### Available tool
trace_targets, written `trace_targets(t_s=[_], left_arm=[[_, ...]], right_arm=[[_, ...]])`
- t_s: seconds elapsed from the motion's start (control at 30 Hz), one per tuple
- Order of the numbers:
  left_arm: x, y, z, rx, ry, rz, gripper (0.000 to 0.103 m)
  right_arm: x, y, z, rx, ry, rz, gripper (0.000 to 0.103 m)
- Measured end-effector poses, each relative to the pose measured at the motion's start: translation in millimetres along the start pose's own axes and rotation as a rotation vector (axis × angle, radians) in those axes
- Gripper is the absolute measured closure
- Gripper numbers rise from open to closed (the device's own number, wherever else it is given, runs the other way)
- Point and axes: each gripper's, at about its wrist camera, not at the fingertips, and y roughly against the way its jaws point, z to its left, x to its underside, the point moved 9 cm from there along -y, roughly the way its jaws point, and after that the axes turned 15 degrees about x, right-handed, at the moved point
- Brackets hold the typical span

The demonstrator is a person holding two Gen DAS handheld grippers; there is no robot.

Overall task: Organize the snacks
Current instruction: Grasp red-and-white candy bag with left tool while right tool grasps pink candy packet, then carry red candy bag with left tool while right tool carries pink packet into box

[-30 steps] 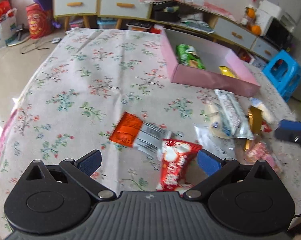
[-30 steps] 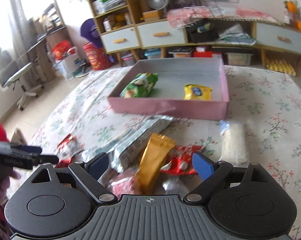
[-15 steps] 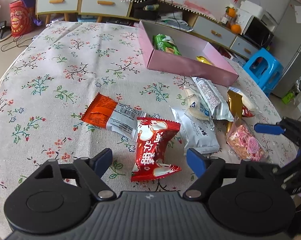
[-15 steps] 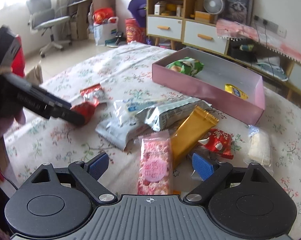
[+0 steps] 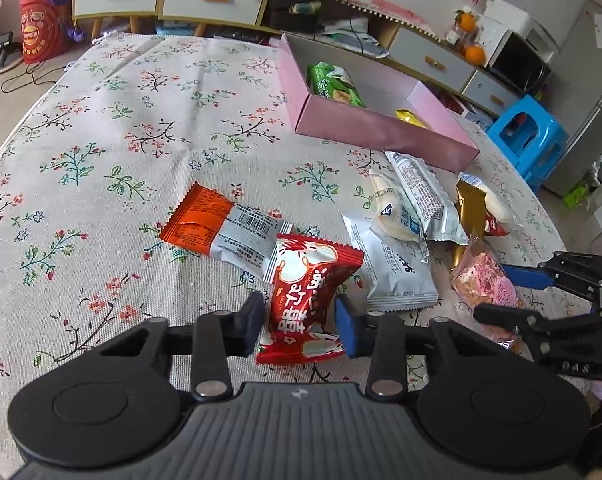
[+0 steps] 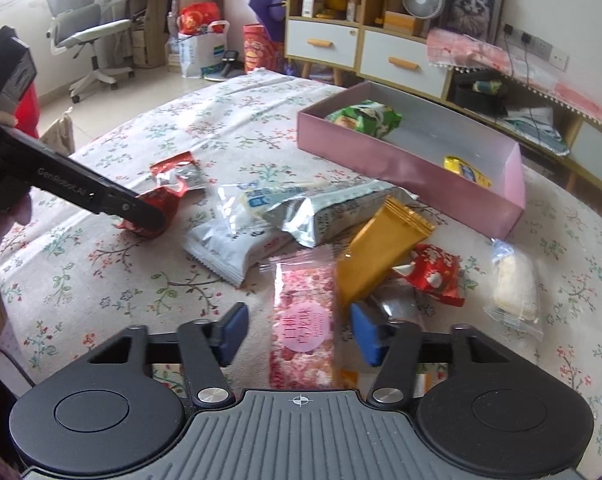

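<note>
My left gripper (image 5: pixel 300 325) pinches the red snack packet (image 5: pixel 307 298), printed with white Chinese characters, on the floral tablecloth (image 5: pixel 101 152). My right gripper (image 6: pixel 300 334) stands spread around the pink snack bag (image 6: pixel 303 322). The left tool reads "GenRobot.AI".

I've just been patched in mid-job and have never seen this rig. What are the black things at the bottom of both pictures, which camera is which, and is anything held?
No robot arm here: a person holds a two-finger gripper in each hand, each with a fisheye camera looking along its fingers. The black shape at the bottom is that gripper's own body.

The left wrist view shows the left gripper with its blue pads closed against a red packet. The right wrist view shows the right gripper open around a pink packet, not squeezing it.

On the floral tablecloth lie more loose snacks, including an orange packet and a gold packet. A pink box already holds a green packet and a yellow one.
</note>
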Motion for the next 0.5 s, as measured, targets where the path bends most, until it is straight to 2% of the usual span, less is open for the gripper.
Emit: trace_targets(t_s=[0.07,0.27,0.5], left_arm=[[-0.1,-0.4,-0.9,-0.007,0.000,0.005,0.077],[-3.5,1.3,-1.6,-0.022,0.035,0.010,0.080],[-7.4,1.2,-8.9,-0.009,0.044,0.011,0.081]], right_arm=[[1.0,-1.6,-3.1,-0.009,-0.023,0.018,0.071],[-3.2,2.2,-9.2,-0.058,-0.099,0.058,0.071],[-14.1,8.6,-15.9,-0.069,-0.142,0.048,0.071]])
